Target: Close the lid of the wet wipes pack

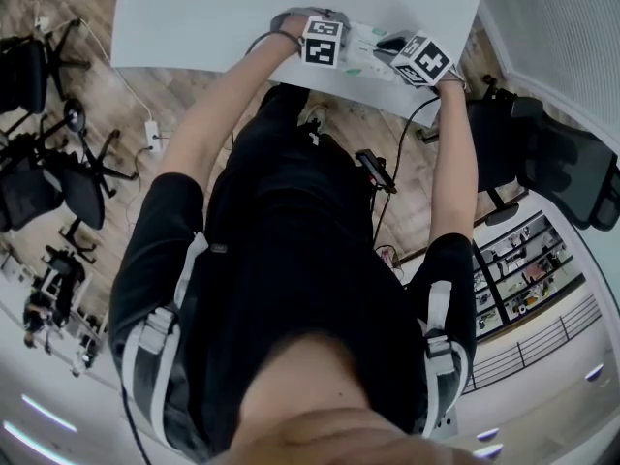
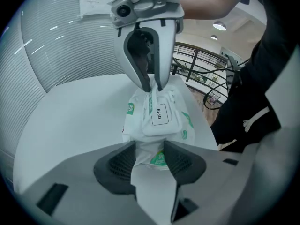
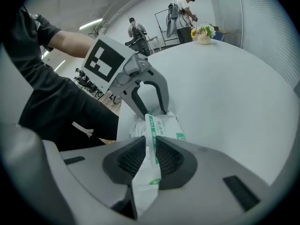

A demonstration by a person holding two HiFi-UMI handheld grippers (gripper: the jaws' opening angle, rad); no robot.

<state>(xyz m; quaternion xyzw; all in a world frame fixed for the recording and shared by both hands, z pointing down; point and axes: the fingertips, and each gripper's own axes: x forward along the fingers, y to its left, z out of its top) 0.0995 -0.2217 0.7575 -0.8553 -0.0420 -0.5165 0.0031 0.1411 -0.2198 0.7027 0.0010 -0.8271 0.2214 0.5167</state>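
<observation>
The wet wipes pack (image 2: pixel 159 125) lies on the white counter (image 2: pixel 70 111), close to its edge. In the head view it sits at the top centre of the frame, between the two marker cubes. The left gripper (image 2: pixel 151 156) has its fingers (image 2: pixel 123 165) clamped on the near end of the pack, at the lower middle of its own view, with the white and green wrapper squeezed between the pads. The lid (image 2: pixel 161 116), a white panel labelled OPEN, lies flat on top of the pack just above those pads.

The right gripper (image 3: pixel 151 153) comes in from the opposite end. Its fingers (image 3: pixel 131 161) are pressed together on a thin upright strip of the wrapper with green print, which stands edge-on between the pads. In the left gripper view its fingertips pinch that strip just above the lid, at the middle of the frame. A pot of flowers (image 3: pixel 204 33) stands far off on the counter, at the upper right of the right gripper view.
</observation>
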